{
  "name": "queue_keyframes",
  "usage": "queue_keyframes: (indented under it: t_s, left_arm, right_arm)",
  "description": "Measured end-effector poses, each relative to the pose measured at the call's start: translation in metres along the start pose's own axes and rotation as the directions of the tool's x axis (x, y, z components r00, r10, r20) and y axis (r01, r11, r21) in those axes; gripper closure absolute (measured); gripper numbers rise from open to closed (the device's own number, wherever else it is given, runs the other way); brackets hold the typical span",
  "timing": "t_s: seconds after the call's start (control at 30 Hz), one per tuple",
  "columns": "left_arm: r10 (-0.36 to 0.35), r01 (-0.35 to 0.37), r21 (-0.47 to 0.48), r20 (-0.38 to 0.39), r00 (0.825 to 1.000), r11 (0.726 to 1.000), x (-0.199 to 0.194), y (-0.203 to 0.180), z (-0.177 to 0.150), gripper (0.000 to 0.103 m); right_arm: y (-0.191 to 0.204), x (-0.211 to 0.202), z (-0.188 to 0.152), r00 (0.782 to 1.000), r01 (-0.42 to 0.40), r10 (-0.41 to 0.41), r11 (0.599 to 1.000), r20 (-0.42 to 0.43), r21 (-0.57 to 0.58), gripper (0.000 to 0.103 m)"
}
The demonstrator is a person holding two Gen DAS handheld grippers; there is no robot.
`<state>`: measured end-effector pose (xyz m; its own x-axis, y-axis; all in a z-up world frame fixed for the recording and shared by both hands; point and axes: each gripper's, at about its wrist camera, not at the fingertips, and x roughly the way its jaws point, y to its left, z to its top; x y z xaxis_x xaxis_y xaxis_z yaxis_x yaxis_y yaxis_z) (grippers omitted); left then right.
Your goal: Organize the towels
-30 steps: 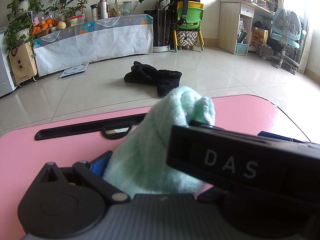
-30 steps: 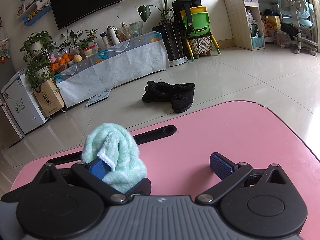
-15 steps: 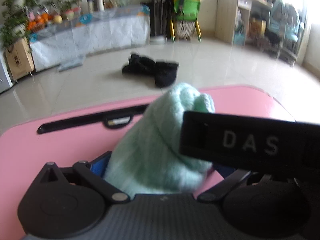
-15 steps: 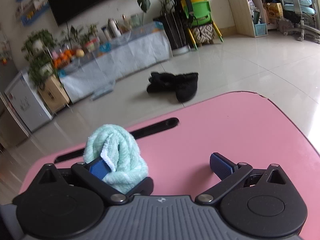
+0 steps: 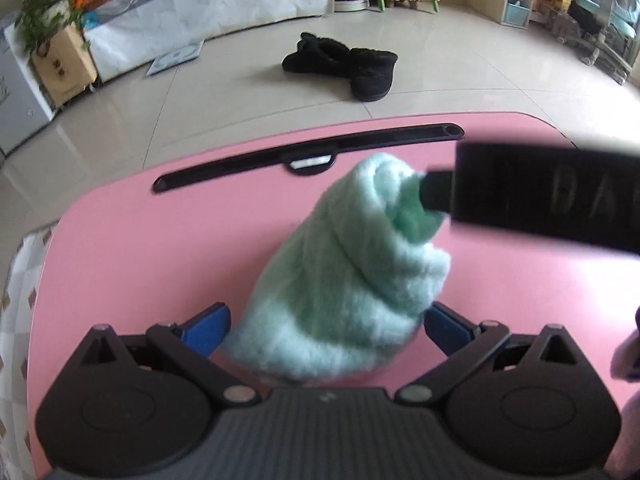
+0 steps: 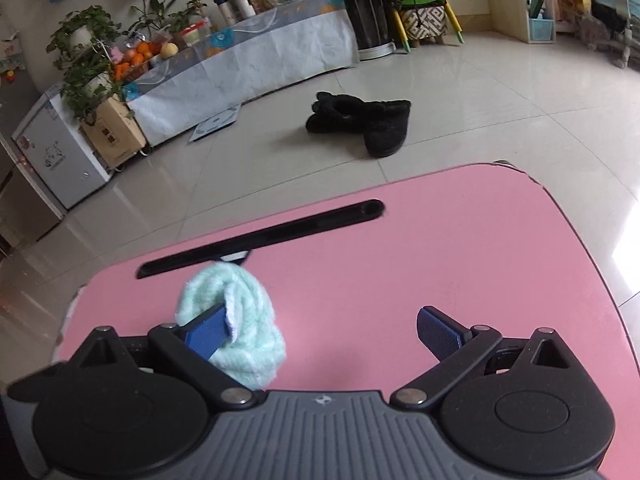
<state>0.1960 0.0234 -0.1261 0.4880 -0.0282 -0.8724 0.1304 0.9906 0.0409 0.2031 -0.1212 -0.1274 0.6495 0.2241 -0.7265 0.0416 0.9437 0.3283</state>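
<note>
A rolled mint-green towel [image 5: 344, 280] stands between the blue pads of my left gripper [image 5: 328, 324], which is shut on its near end and holds it just over the pink table [image 5: 140, 260]. In the right wrist view the towel [image 6: 244, 320] sits at the left finger [image 6: 208, 334] of my right gripper [image 6: 324, 332]. That finger is tucked into the towel's fold. The right jaws are closing but stand wide apart, with only bare table [image 6: 460, 248] between the pads. From the left wrist view, one right finger [image 5: 436, 194] pokes into the roll's far end.
A black slot with a handle [image 5: 308, 150] runs along the table's far side. Black slippers [image 6: 364, 124] lie on the tiled floor beyond. A cloth-covered bench [image 6: 248, 64] with plants and fruit lines the wall. Patterned fabric [image 5: 16, 280] shows past the table's left edge.
Both grippers have risen and tipped further down, so more of the table shows. The towel kept its place between the left pads and against the right finger.
</note>
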Motion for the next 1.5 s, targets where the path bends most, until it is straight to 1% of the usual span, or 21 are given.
queue_keyframes:
  t_s: [0.13,0.3,0.4,0.5,0.57,0.67,0.73,0.83,0.93,1.03,1.1,1.17,1.27,1.33,1.43,1.5]
  left_arm:
    - [-0.056,0.054,-0.081,-0.022,0.998,0.995,-0.019,0.017,-0.008,0.000]
    - [-0.035,0.029,-0.091,-0.058,0.998,0.995,-0.028,0.028,-0.021,0.000]
    - [-0.041,0.034,-0.105,-0.063,0.997,0.994,-0.034,0.034,-0.026,0.000]
    - [-0.017,0.012,-0.077,-0.062,0.998,0.997,-0.040,0.033,-0.029,0.000]
    - [-0.013,0.009,-0.072,-0.056,0.998,0.997,-0.042,0.035,-0.031,0.000]
    - [-0.021,0.017,-0.066,-0.063,0.998,0.998,-0.045,0.039,-0.033,0.000]
    - [-0.019,0.016,-0.055,-0.069,0.997,0.998,-0.046,0.041,-0.036,0.000]
    - [-0.013,0.009,-0.050,-0.072,0.997,0.999,-0.048,0.044,-0.043,0.000]
    - [0.013,-0.016,-0.033,-0.076,0.997,0.999,-0.050,0.043,-0.049,0.000]
    - [0.043,-0.043,0.008,-0.084,0.995,0.999,-0.048,0.039,-0.053,0.000]
    - [0.054,-0.052,0.019,-0.107,0.993,0.998,-0.045,0.038,-0.055,0.000]
    - [0.057,-0.055,0.020,-0.136,0.989,0.998,-0.041,0.040,-0.057,0.000]
    - [0.080,-0.078,0.023,-0.150,0.985,0.997,-0.038,0.043,-0.058,0.000]
    - [0.075,-0.074,0.009,-0.152,0.986,0.997,-0.038,0.045,-0.057,0.000]
    - [0.053,-0.056,-0.019,-0.136,0.989,0.998,-0.042,0.049,-0.056,0.000]
    - [0.052,-0.057,-0.039,-0.117,0.992,0.998,-0.045,0.052,-0.056,0.000]
  right_arm:
    - [0.011,-0.015,0.002,0.999,-0.031,0.030,0.999,0.015,0.042,0.003]
    - [0.028,-0.038,-0.007,1.000,0.001,-0.002,0.999,0.022,0.033,0.003]
    - [0.033,-0.046,-0.021,1.000,0.029,-0.029,0.998,-0.006,0.047,0.003]
    - [0.031,-0.050,-0.035,0.998,0.040,-0.035,0.993,-0.042,0.111,0.003]
    - [0.030,-0.049,-0.042,0.996,0.045,-0.034,0.989,-0.085,0.137,0.003]
    - [0.037,-0.043,-0.044,0.990,0.073,-0.065,0.995,-0.126,0.066,0.002]
    - [0.040,-0.046,-0.042,0.991,0.087,-0.084,0.996,-0.106,0.022,0.003]
    - [0.044,-0.053,-0.037,0.995,0.063,-0.061,0.998,-0.073,0.018,0.003]
    - [0.051,-0.054,-0.036,0.997,0.045,-0.045,0.999,-0.067,0.001,0.003]
    - [0.060,-0.048,-0.038,0.995,0.028,-0.030,1.000,-0.095,-0.013,0.003]
    - [0.066,-0.043,-0.039,0.993,0.017,-0.019,1.000,-0.117,-0.022,0.003]
    - [0.070,-0.039,-0.039,0.991,0.014,-0.019,0.999,-0.129,-0.034,0.003]
    - [0.073,-0.036,-0.039,0.991,0.019,-0.026,0.999,-0.134,-0.051,0.003]
    - [0.074,-0.035,-0.039,0.990,0.021,-0.028,0.998,-0.137,-0.051,0.003]
    - [0.075,-0.033,-0.040,0.990,0.027,-0.034,0.998,-0.140,-0.053,0.003]
    - [0.076,-0.031,-0.040,0.989,0.031,-0.039,0.998,-0.140,-0.057,0.003]
